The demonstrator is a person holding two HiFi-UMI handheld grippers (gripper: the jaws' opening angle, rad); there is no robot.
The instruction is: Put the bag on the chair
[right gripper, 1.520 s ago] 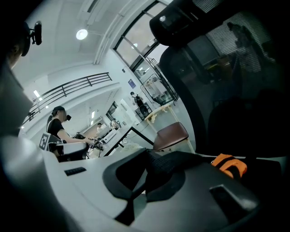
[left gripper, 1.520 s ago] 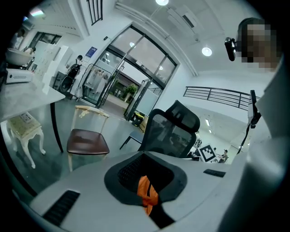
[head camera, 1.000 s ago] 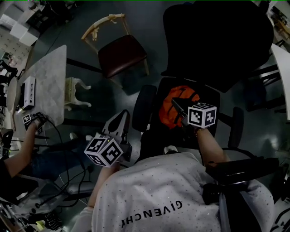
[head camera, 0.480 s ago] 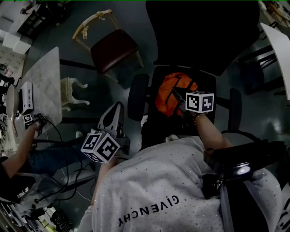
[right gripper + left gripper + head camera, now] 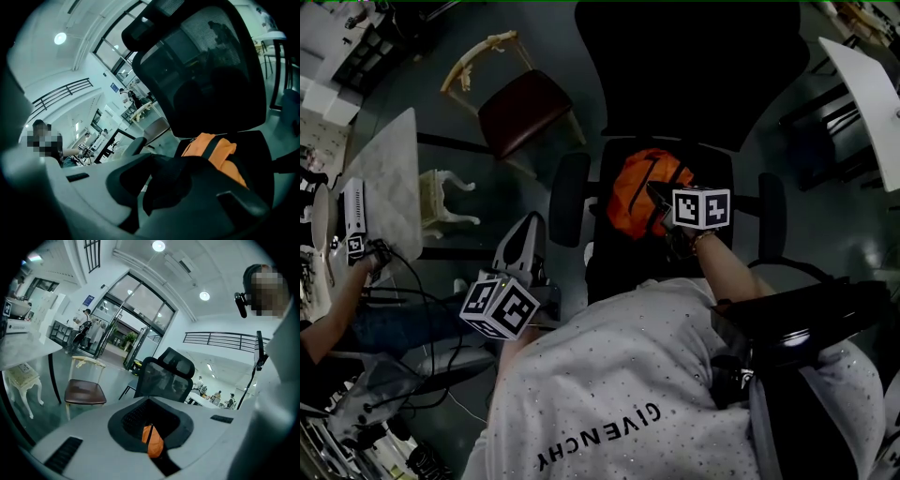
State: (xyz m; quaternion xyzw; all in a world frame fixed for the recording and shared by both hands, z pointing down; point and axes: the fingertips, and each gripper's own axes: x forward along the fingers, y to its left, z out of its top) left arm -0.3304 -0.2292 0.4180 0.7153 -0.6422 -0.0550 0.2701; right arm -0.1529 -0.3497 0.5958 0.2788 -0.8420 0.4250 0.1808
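Orange bag [image 5: 630, 192] on black chair [image 5: 675, 75] | right gripper [image 5: 654, 191] pinches its strap [image 5: 164, 183] | left gripper [image 5: 532, 223] pressed together | glossy floor [image 5: 511, 183]

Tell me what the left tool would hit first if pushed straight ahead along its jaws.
The left tool would most likely meet the black office chair first, near its armrest, short of the orange bag; depth is unclear.
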